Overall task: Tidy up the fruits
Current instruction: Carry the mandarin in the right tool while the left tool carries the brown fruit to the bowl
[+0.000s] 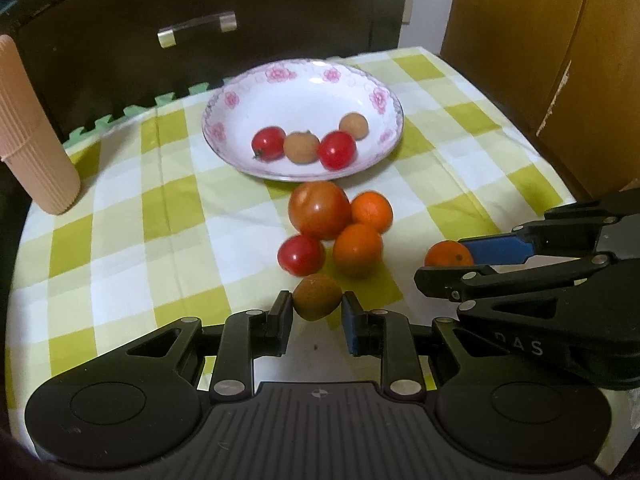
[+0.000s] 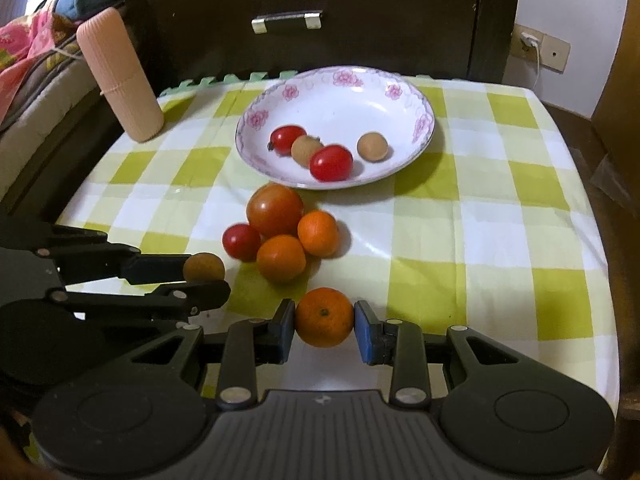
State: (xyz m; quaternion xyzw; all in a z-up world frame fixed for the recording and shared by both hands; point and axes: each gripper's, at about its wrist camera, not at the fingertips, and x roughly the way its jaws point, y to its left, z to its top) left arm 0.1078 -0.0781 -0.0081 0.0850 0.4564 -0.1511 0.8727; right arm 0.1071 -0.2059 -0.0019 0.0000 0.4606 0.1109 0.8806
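**Two fruits gripped in front of the plate**

A brown fruit (image 1: 317, 297) is clamped by the left gripper (image 1: 316, 312), an orange (image 2: 325, 317) by the right gripper (image 2: 325, 322). Both are held in front of the plate (image 1: 240, 96), where four small fruits are seen; four more are clustered just before it.

Green-and-white checked tablecloth (image 2: 460, 216), ribbed peach cylinder (image 2: 120, 76) upright at far left, dark cabinet (image 2: 360, 8) beyond with metal handle (image 2: 287, 21), wall socket (image 2: 540, 46) far right, green foam mat edge (image 2: 224, 79).
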